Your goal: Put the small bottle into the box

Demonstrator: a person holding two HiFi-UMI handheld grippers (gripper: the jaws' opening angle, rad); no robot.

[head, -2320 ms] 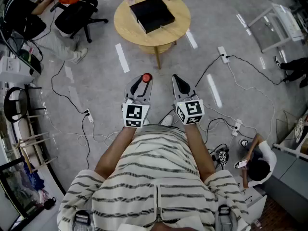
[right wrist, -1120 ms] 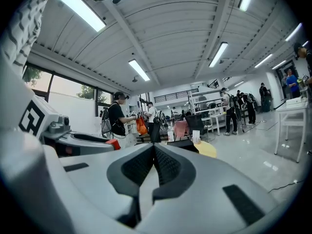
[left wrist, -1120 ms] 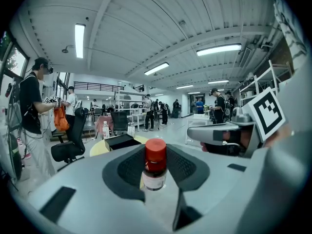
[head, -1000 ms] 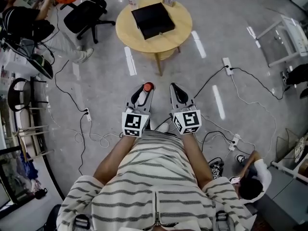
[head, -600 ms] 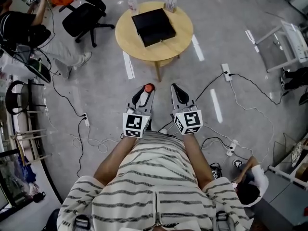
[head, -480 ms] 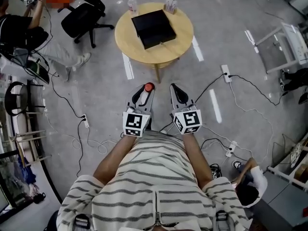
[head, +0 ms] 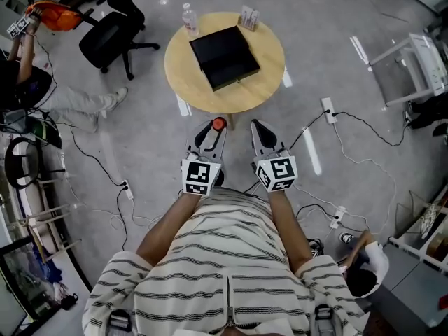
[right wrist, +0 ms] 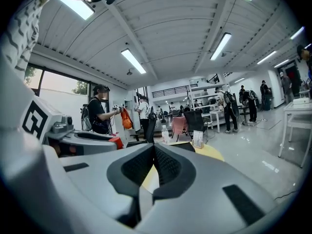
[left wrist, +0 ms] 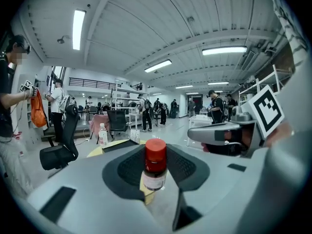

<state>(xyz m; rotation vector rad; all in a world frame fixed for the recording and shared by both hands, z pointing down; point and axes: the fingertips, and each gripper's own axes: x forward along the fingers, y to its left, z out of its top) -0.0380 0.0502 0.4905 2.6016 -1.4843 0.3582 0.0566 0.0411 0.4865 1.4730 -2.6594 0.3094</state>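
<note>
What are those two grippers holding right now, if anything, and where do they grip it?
The left gripper holds a small bottle by its labelled body, red cap standing clear above the jaws. The right gripper is shut and empty.

Print on the small bottle [left wrist: 155, 167] is unreadably small (box [head: 224, 57] interior hidden).
</note>
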